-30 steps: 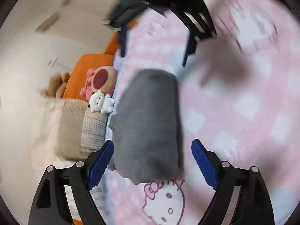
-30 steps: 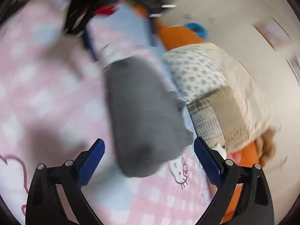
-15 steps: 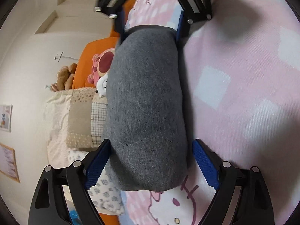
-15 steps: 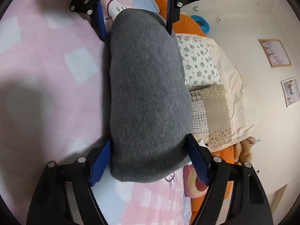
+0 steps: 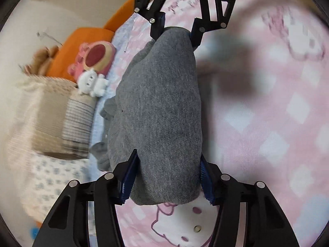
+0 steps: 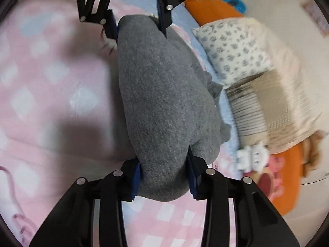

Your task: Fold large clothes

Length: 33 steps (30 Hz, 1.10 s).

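Note:
A folded grey garment (image 5: 160, 111) forms a thick bundle stretched between my two grippers above the pink checked bedsheet (image 5: 267, 123). My left gripper (image 5: 167, 177) is shut on the near end of the bundle, its blue pads pressed into both sides. My right gripper (image 5: 176, 28) grips the far end in the left wrist view. In the right wrist view the right gripper (image 6: 164, 177) is shut on the garment (image 6: 164, 103), and the left gripper (image 6: 137, 22) holds the opposite end. Loose grey folds hang off one side.
Pillows and a folded quilt (image 5: 51, 123) lie along the bed's side by the wall, with an orange cushion (image 5: 82, 41), a pink plush (image 5: 96, 57) and a small white plush (image 5: 92, 82). The sheet carries cartoon cat prints (image 5: 185, 226).
Both grippers closed in on the ends of the grey bundle and shut on it. The bundle has been squeezed narrower and lifted off the sheet; views shifted and blurred.

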Each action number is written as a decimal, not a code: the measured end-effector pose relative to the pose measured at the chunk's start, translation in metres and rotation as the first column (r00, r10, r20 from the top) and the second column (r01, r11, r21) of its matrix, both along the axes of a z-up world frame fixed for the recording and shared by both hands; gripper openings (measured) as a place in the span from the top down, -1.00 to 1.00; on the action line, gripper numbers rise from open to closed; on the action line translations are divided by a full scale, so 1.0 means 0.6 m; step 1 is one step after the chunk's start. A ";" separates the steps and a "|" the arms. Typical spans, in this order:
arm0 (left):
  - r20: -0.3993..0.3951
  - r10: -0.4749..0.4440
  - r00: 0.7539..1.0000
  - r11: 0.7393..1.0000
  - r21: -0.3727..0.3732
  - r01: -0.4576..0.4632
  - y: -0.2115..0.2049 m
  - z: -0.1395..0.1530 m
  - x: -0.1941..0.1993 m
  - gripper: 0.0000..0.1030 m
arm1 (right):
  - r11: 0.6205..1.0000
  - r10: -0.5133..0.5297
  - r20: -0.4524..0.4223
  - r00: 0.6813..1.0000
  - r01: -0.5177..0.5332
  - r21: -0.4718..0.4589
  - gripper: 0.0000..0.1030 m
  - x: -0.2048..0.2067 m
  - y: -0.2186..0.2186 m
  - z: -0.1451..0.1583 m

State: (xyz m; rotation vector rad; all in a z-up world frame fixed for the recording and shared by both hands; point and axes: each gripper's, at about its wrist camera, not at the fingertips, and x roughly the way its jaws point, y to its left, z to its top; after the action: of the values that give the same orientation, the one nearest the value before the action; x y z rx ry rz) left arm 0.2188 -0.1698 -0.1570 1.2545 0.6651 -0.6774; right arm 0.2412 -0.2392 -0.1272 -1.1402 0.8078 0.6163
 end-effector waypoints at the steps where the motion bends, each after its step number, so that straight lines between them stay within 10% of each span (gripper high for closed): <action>1: -0.055 0.004 0.998 1.000 -0.021 -0.005 0.005 0.023 0.018 -0.12 | 1.000 0.000 -0.040 0.999 0.001 0.017 0.27 0.019 -0.003 0.022; 11: -0.415 0.153 0.897 0.927 -0.254 -0.275 0.081 0.162 0.302 -0.21 | 0.938 -0.148 -0.409 0.901 0.259 0.232 0.19 0.331 -0.059 0.155; 19: -0.317 0.345 0.883 0.870 -0.245 -0.428 0.125 0.098 0.505 -0.21 | 0.869 -0.255 -0.463 0.849 0.411 0.275 0.04 0.516 -0.108 0.073; 25: -0.257 0.449 0.856 0.776 -0.362 -0.516 0.161 0.038 0.581 -0.20 | 0.760 -0.413 -0.387 0.824 0.546 0.353 -0.65 0.588 -0.173 0.016; 28: -0.194 0.516 0.834 0.683 -0.495 -0.538 0.190 0.053 0.567 -0.30 | 0.662 -0.413 -0.346 0.843 0.538 0.522 -0.66 0.574 -0.225 0.044; 32: -0.154 0.581 0.799 0.512 -0.694 -0.506 0.202 0.123 0.501 -0.44 | 0.295 -0.409 -0.361 0.838 0.496 0.817 -0.66 0.505 -0.321 0.113; 33: -0.188 0.553 0.811 0.468 -0.735 -0.490 0.191 0.141 0.472 -0.44 | 0.220 -0.411 -0.396 0.821 0.511 0.831 -0.40 0.488 -0.333 0.112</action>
State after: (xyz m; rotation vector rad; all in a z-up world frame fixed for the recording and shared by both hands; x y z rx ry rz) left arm 0.5022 -0.0551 -0.0725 0.2239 0.5594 -0.3032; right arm 0.5342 -0.4389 -0.0598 0.2381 0.6535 0.4715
